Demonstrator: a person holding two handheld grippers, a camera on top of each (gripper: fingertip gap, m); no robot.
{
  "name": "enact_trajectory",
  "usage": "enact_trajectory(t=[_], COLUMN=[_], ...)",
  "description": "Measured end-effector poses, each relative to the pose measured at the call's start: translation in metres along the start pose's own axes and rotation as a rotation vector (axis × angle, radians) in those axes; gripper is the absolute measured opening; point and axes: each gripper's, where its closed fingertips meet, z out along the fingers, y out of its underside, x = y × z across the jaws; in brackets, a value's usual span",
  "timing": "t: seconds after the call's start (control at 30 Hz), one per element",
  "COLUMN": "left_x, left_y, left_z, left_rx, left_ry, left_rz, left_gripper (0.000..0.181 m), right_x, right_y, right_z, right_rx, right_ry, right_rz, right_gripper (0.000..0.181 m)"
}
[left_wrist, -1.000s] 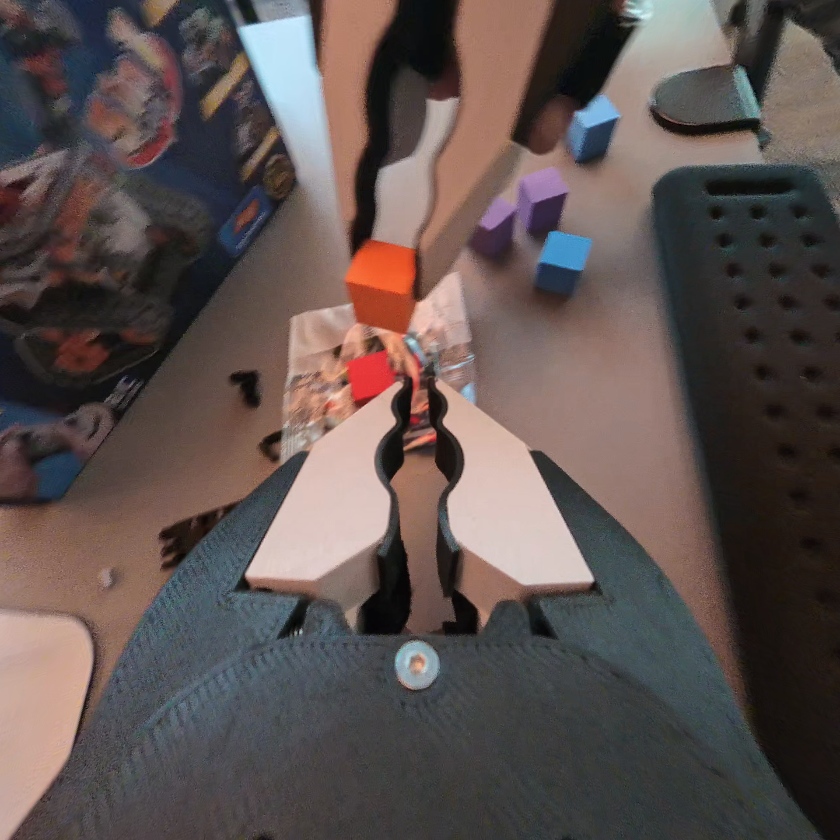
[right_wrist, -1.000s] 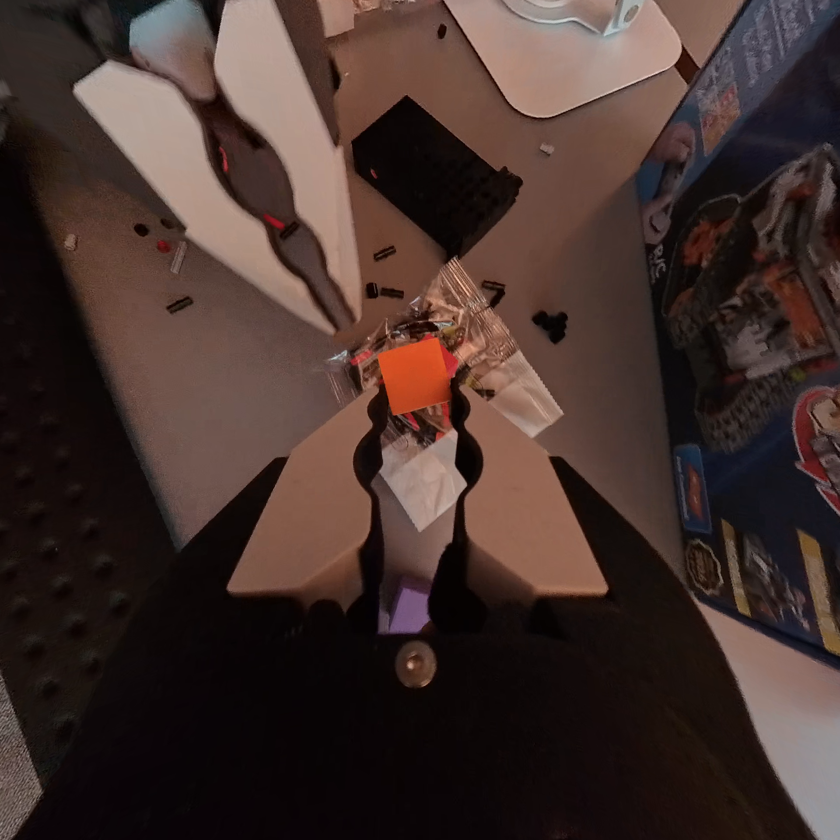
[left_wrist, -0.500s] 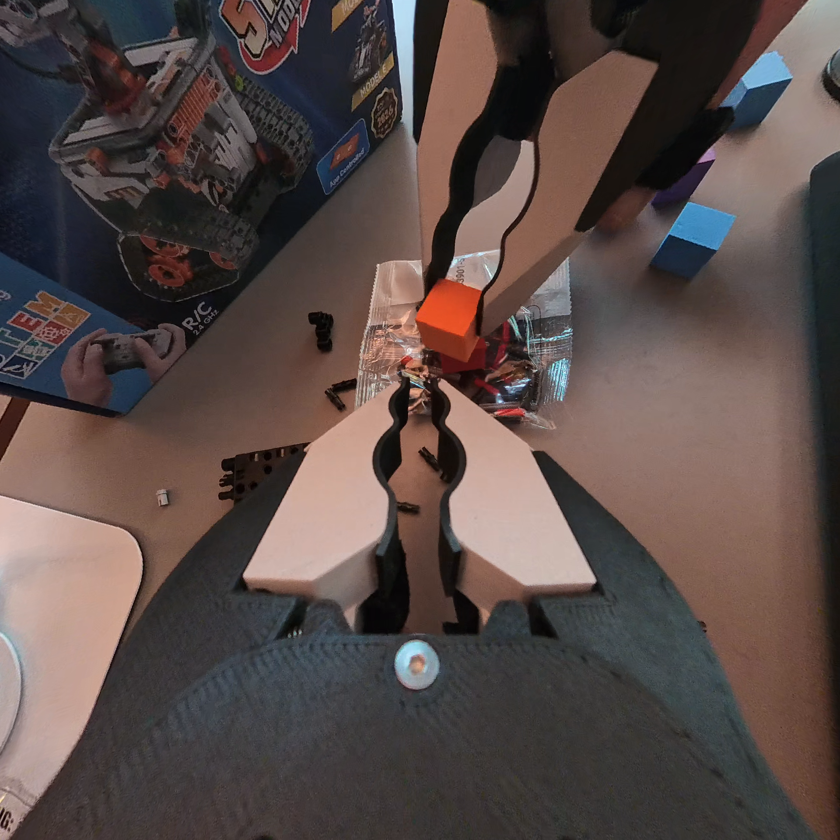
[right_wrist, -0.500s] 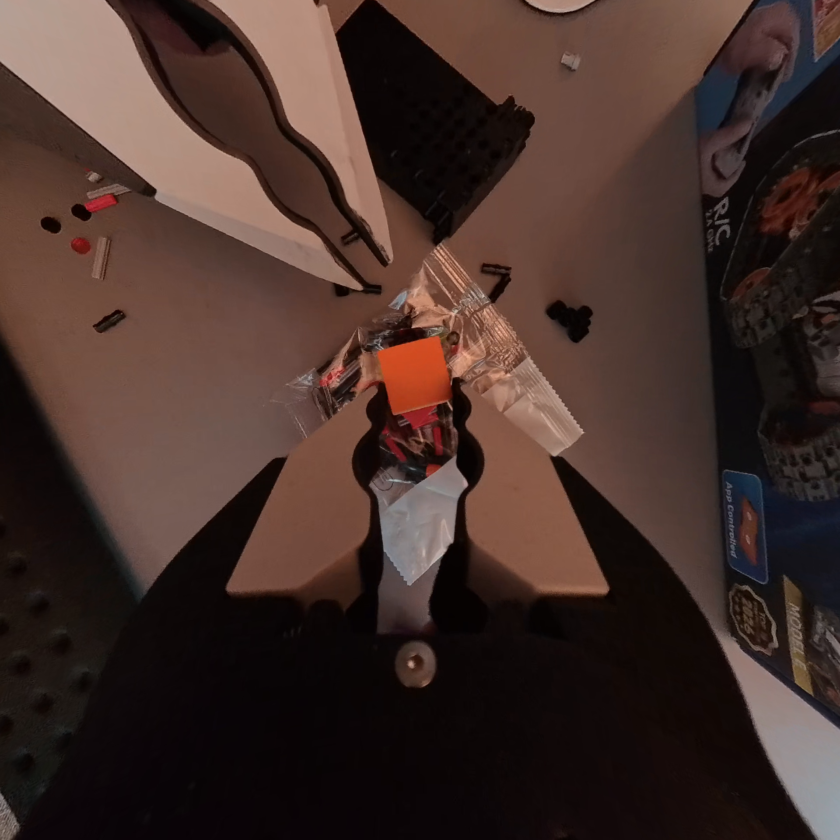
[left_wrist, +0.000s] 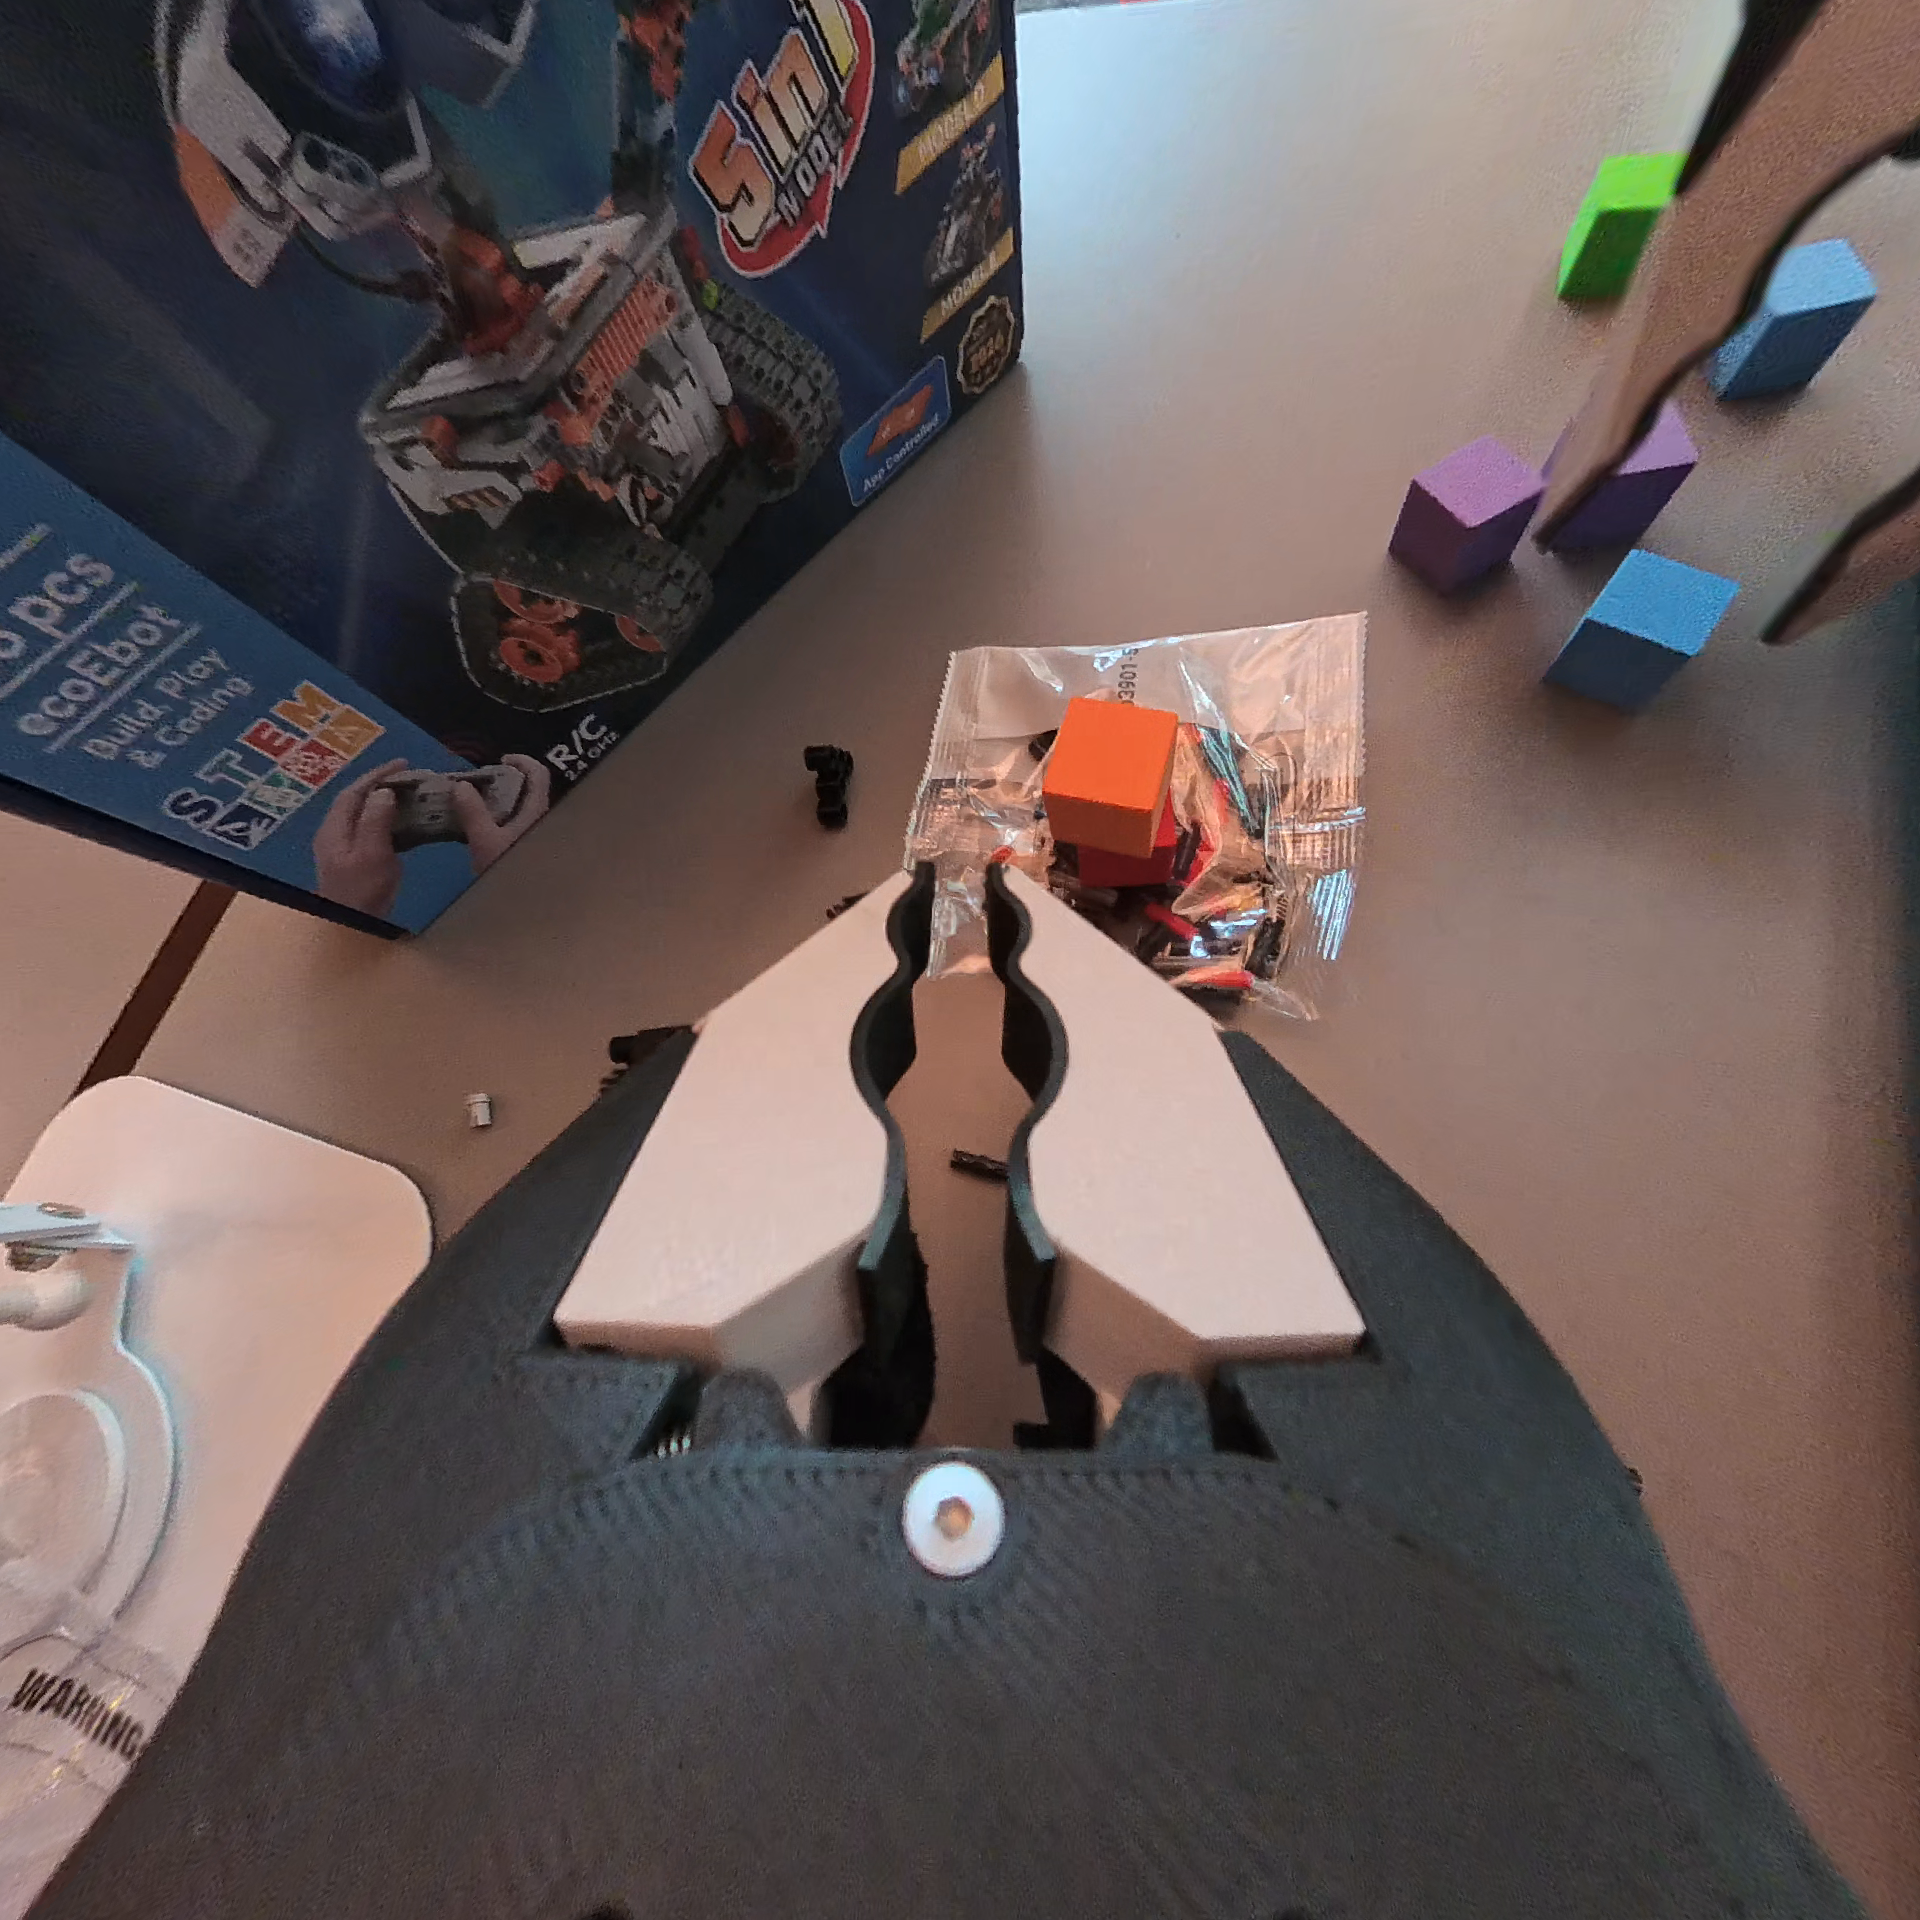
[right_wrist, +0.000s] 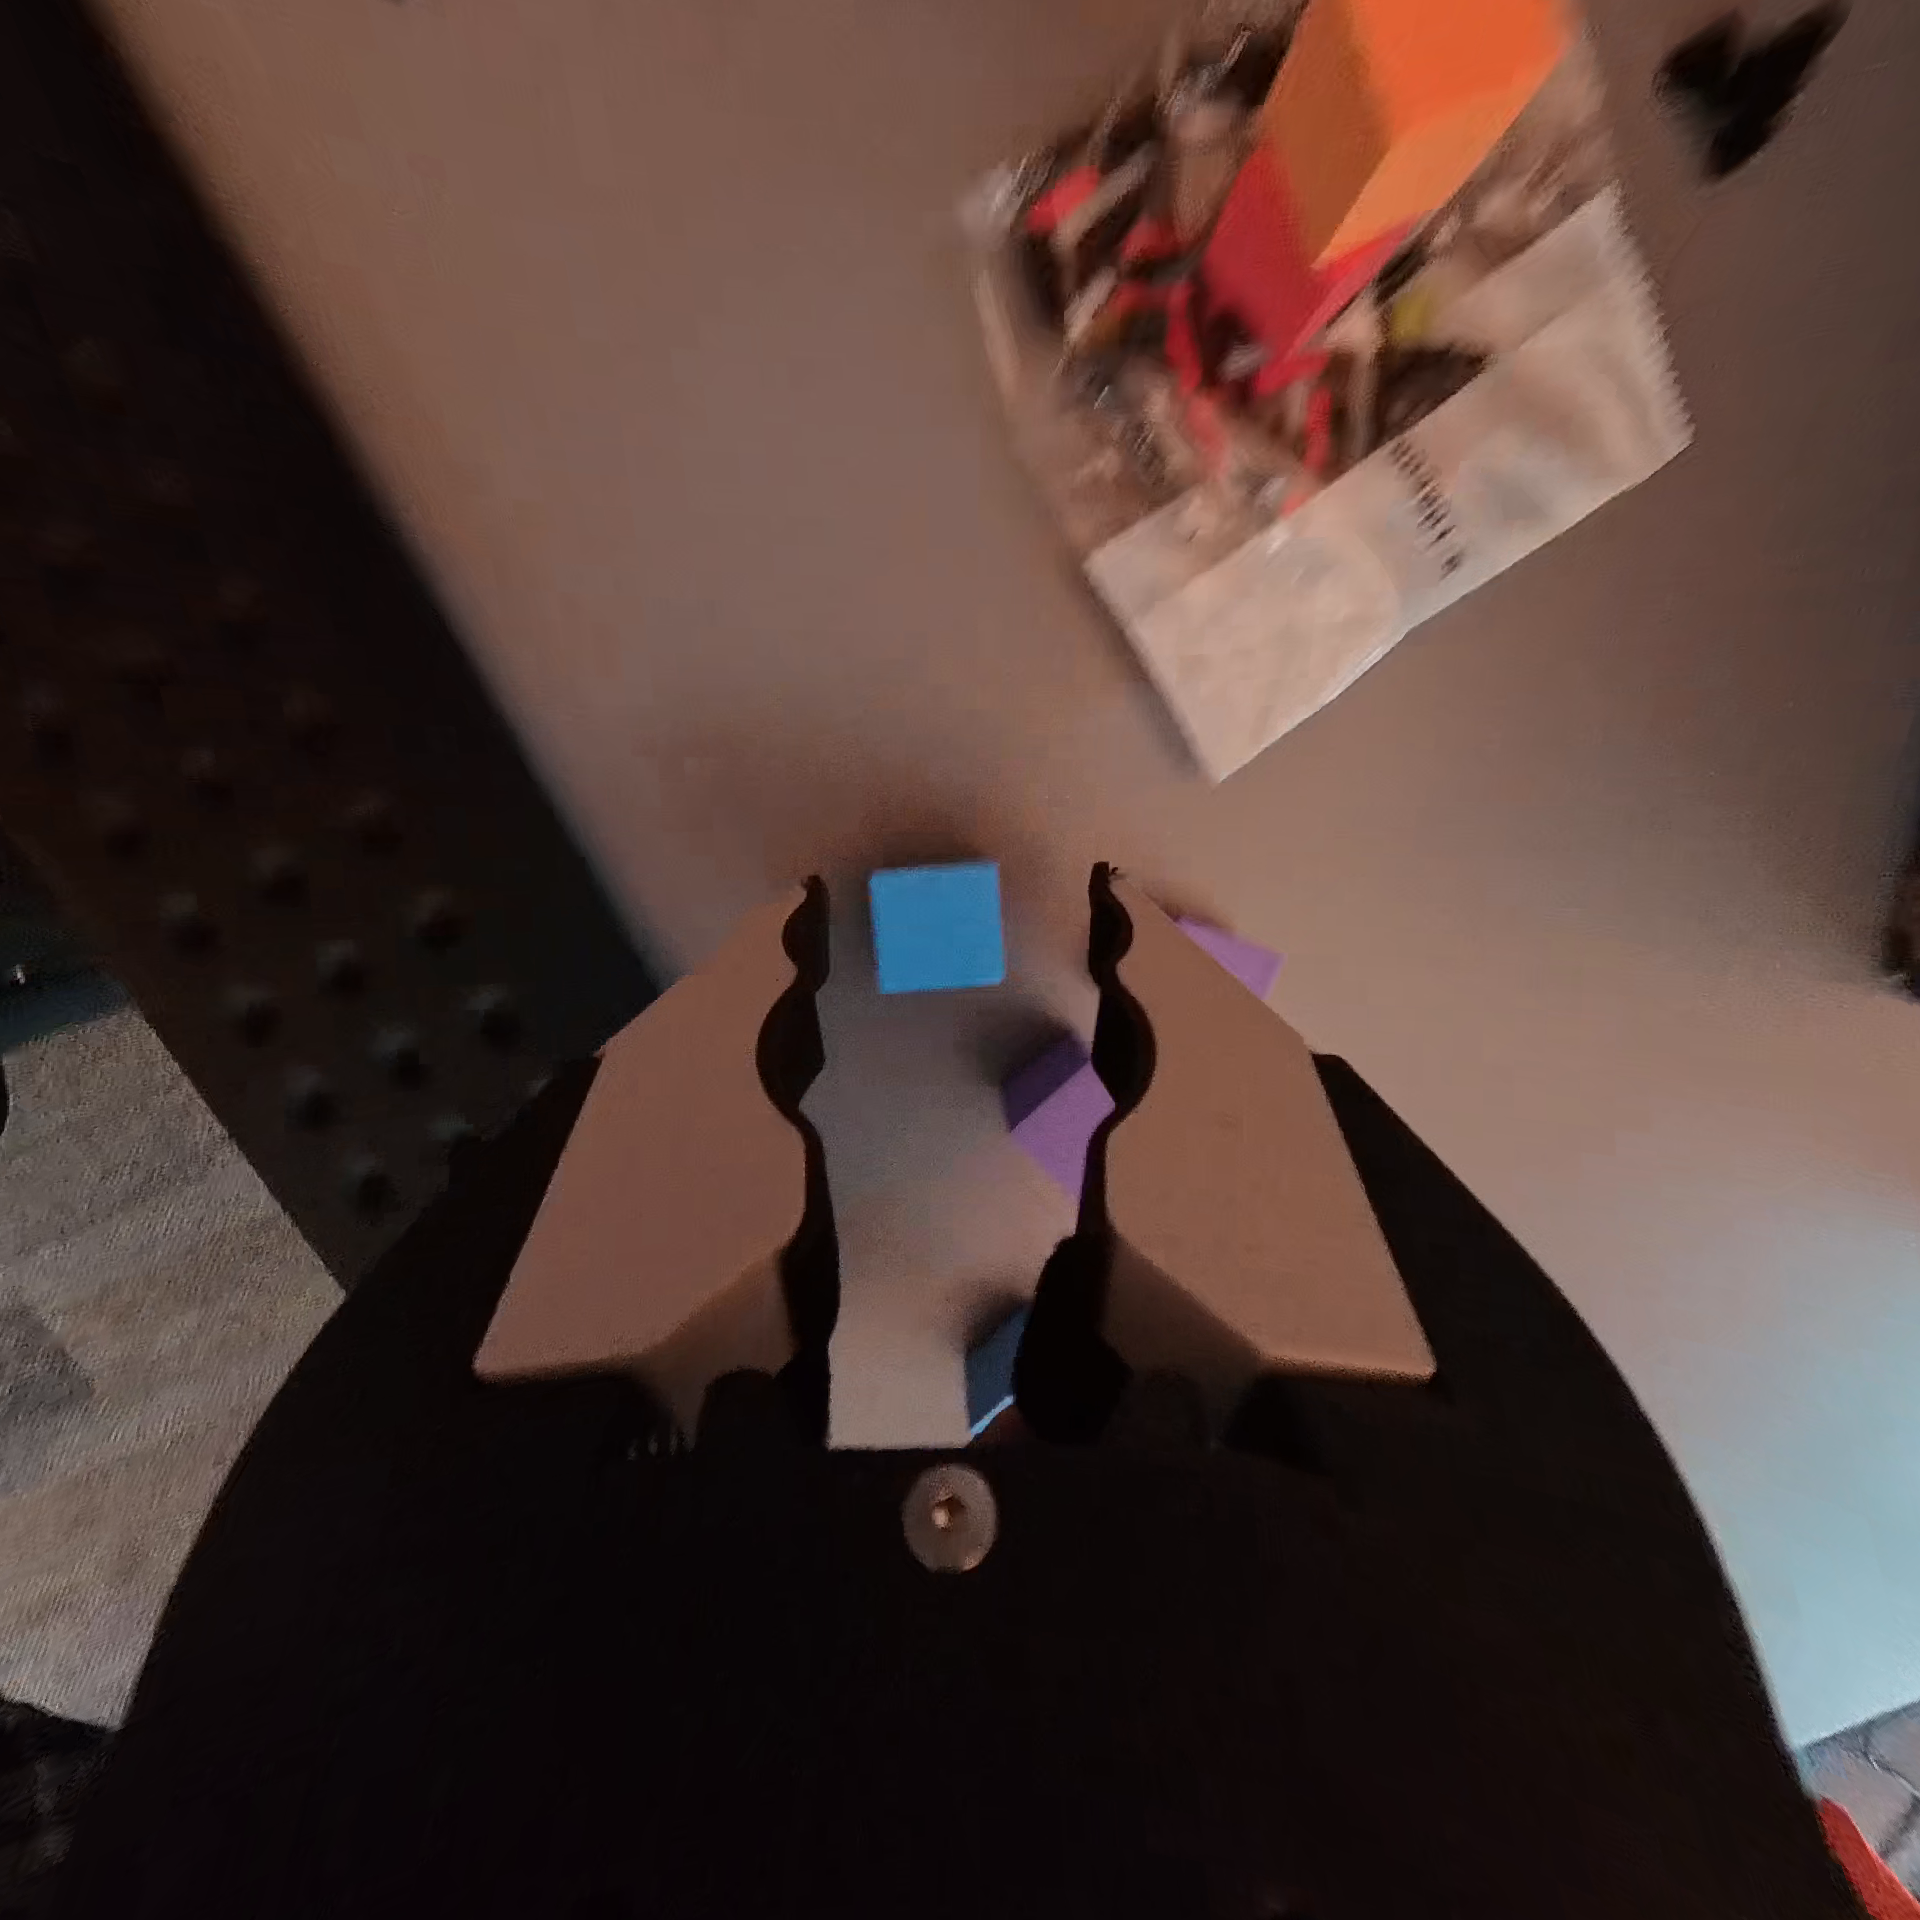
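The right gripper (right_wrist: 951, 904) points down, jaws wide and empty over a blue cube (right_wrist: 937, 928); the left gripper (left_wrist: 956, 883), jaws narrowly apart and empty, slants toward that cube's neighbouring parts bag (left_wrist: 1226, 675).

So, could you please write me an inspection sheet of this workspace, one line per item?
Surface: tan table, mostly bare near the right edge.
Job's things: orange cube on a red cube, both on a clear parts bag; blue cube, purple cubes, green cube loose nearby.
Clutter: small black pins scattered on the table.
Grippers: left tool nearly closed, empty, tips over the bag's edge; right tool open, empty, above the blue cube.
Cables: nothing seen.
Surroundings: printed toy box, white base plate, dark perforated panel.
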Motion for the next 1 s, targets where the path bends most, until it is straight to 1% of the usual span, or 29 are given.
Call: enact_trajectory(t=[0.03, 0.07, 0.1, 0.13, 0.2, 0.27, 0.33, 0.4, 0.5, 0.6, 0.7, 0.87, 1.0], left_x=[-0.001, -0.002, -0.002, -0.001, -0.002, -0.007, -0.012, -0.018, -0.024, -0.027, -0.029, -0.028, -0.029], left_y=[-0.002, -0.005, -0.008, -0.011, -0.017, -0.019, -0.019, -0.018, -0.016, -0.014, -0.014, -0.013, -0.013], left_z=[-0.002, -0.004, -0.006, -0.009, -0.013, -0.016, -0.018, -0.018, -0.019, -0.019, -0.019, -0.017, -0.017], left_rx=[0.01, 0.022, 0.037, 0.055, 0.092, 0.101, 0.109, 0.106, 0.104, 0.103, 0.106, 0.101, 0.102], left_ry=[-0.01, -0.017, -0.017, -0.012, -0.017, -0.037, -0.053, -0.078, -0.099, -0.111, -0.111, -0.105, -0.105], left_rz=[0.002, 0.002, 0.001, 0.004, 0.016, -0.005, -0.018, -0.03, -0.044, -0.045, -0.053, -0.053, -0.058], left_gripper=[0.009, 0.009, 0.009, 0.009, 0.009, 0.009, 0.009, 0.008, 0.008, 0.008, 0.008, 0.008, 0.008], right_x=[-0.005, -0.007, -0.008, -0.007, -0.005, 0.002, 0.007, 0.019, 0.037, 0.05, 0.057, 0.068, 0.069], right_y=[0.01, 0.018, 0.022, 0.024, 0.022, 0.007, -0.022, -0.051, -0.086, -0.109, -0.119, -0.117, -0.121], right_z=[0.003, 0.008, 0.013, 0.019, 0.02, 0.012, -0.001, -0.012, -0.021, -0.018, -0.007, 0.017, 0.021], right_rx=[-0.031, -0.055, -0.07, -0.078, -0.069, -0.02, 0.079, 0.145, 0.185, 0.173, 0.131, 0.036, 0.044], right_ry=[0.002, 0.01, 0.018, 0.025, 0.03, 0.053, 0.051, 0.068, 0.073, 0.065, 0.048, 0.061, 0.057], right_rz=[-0.006, -0.012, -0.02, -0.028, -0.024, -0.033, -0.03, -0.033, -0.033, -0.034, -0.032, -0.024, -0.017], right_gripper=[0.049, 0.043, 0.032, 0.027, 0.027, 0.026, 0.026, 0.026, 0.026, 0.026, 0.026, 0.026, 0.027])
